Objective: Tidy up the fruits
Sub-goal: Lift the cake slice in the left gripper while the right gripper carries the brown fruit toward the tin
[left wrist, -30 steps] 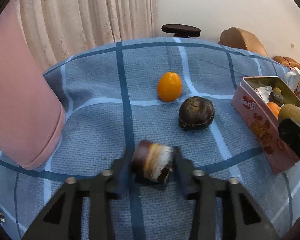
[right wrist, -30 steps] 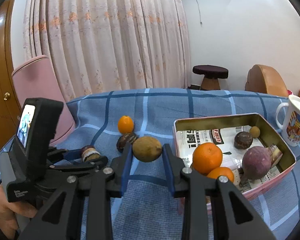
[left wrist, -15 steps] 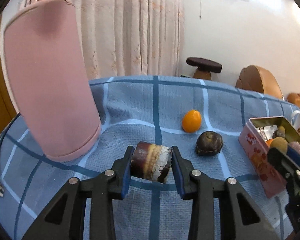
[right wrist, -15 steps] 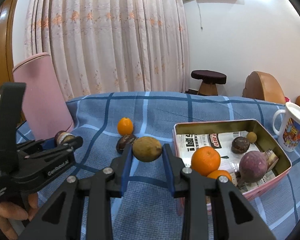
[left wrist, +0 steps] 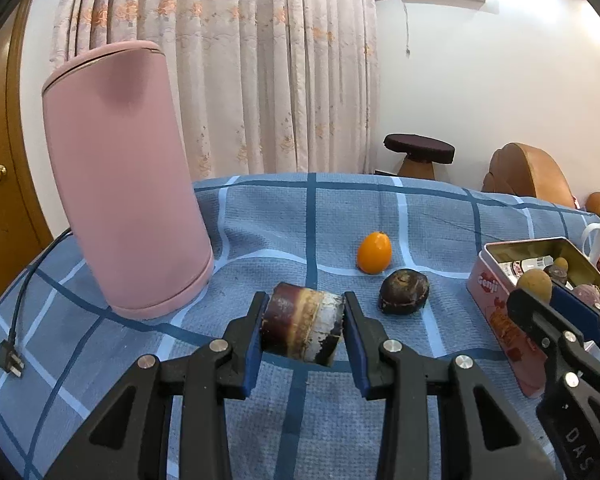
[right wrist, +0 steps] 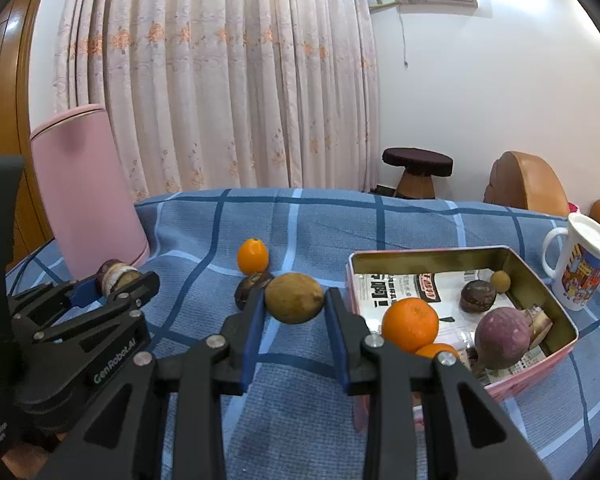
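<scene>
Both grippers are mid-carry: the left gripper [left wrist: 303,330] clamps a stubby dark-brown cylindrical cut piece with a pale end [left wrist: 302,327] above the blue checked cloth [left wrist: 260,220], and the right gripper [right wrist: 294,312] clamps a round brownish-green fruit [right wrist: 295,298]. Each load must next travel toward the pink metal tin [right wrist: 556,300] at the right view's three o'clock and be released inside, clear of the orange [right wrist: 410,324] there.

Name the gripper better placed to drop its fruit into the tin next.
Right. The right gripper holds the brown fruit right beside the tin; the left gripper, holding the banded chunk, is farther off.
</scene>
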The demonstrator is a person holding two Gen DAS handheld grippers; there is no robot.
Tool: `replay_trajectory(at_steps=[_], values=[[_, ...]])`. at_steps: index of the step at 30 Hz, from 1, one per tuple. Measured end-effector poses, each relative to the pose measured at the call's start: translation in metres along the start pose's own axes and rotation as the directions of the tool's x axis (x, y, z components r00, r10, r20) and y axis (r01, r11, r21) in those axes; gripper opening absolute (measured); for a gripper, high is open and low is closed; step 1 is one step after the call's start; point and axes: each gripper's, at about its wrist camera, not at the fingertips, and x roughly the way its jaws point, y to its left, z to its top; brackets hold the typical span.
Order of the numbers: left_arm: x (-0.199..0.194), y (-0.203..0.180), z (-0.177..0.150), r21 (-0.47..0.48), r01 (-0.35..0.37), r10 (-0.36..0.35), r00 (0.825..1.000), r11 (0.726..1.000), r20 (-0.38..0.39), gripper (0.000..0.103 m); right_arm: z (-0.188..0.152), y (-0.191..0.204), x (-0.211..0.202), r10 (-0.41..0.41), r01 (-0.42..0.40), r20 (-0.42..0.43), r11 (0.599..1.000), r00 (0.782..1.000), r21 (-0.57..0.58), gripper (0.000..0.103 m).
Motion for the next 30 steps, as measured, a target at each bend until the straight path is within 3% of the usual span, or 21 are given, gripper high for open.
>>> replay_trajectory(at_steps=[30], values=[[-0.023, -0.043, -0.017, 0.015, 0.011, -0.011, 1.000, 1.000, 0.012, 0.038, -0.013, -0.025, -0.035, -0.050, 0.053, 0.042, 0.997, 0.998, -0.061, 0.033]])
